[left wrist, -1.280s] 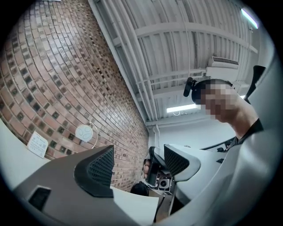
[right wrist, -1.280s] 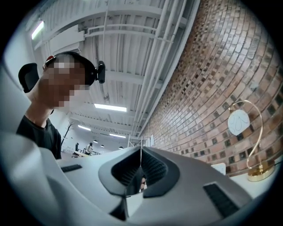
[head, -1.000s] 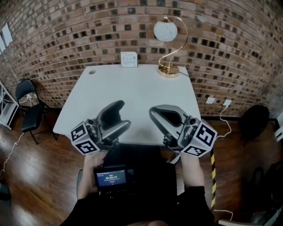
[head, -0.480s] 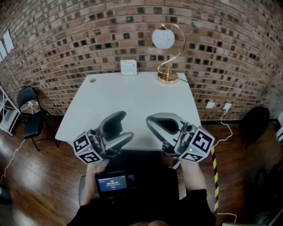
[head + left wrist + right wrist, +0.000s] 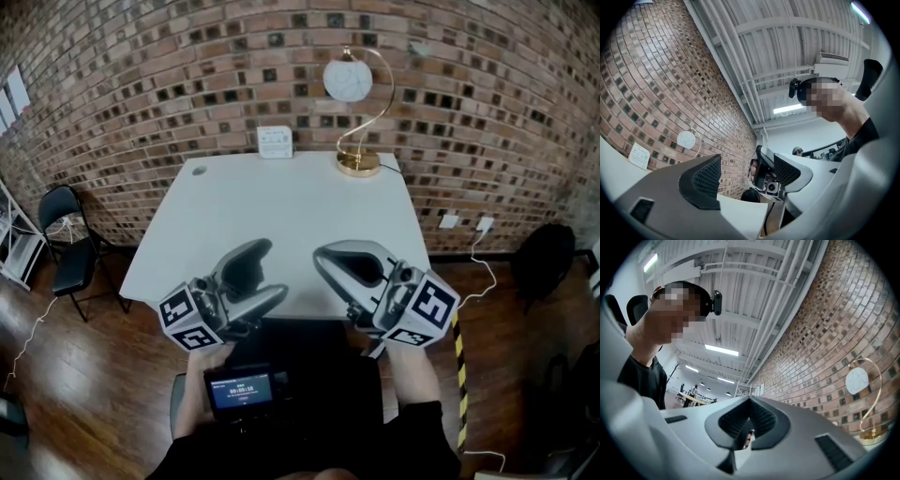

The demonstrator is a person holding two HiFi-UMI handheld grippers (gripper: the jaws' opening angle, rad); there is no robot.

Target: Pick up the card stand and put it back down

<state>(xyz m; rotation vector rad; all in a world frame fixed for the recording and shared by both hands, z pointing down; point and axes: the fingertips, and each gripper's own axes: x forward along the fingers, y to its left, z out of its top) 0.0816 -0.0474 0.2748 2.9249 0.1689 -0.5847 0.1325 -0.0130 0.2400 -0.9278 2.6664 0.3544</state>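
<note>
The card stand (image 5: pixel 275 142), a small white card in a holder, stands at the far edge of the white table (image 5: pixel 281 211) against the brick wall. It also shows small at the left of the left gripper view, card stand (image 5: pixel 639 155). Both grippers hover over the table's near edge, far from the stand and tilted upward. My left gripper (image 5: pixel 272 270) (image 5: pixel 745 176) is open, with a wide gap and nothing between its pads. My right gripper (image 5: pixel 321 255) (image 5: pixel 750 418) is shut with its ribbed pads meeting, and it holds nothing.
A gold arc lamp (image 5: pixel 356 103) with a white globe stands at the table's far right corner. A black folding chair (image 5: pixel 64 230) is left of the table, a dark seat (image 5: pixel 539 258) to the right. A small screen (image 5: pixel 241 389) sits at the person's chest.
Only the head view has shifted slightly. Both grippers stay over the table's near edge, and the card stand has not moved.
</note>
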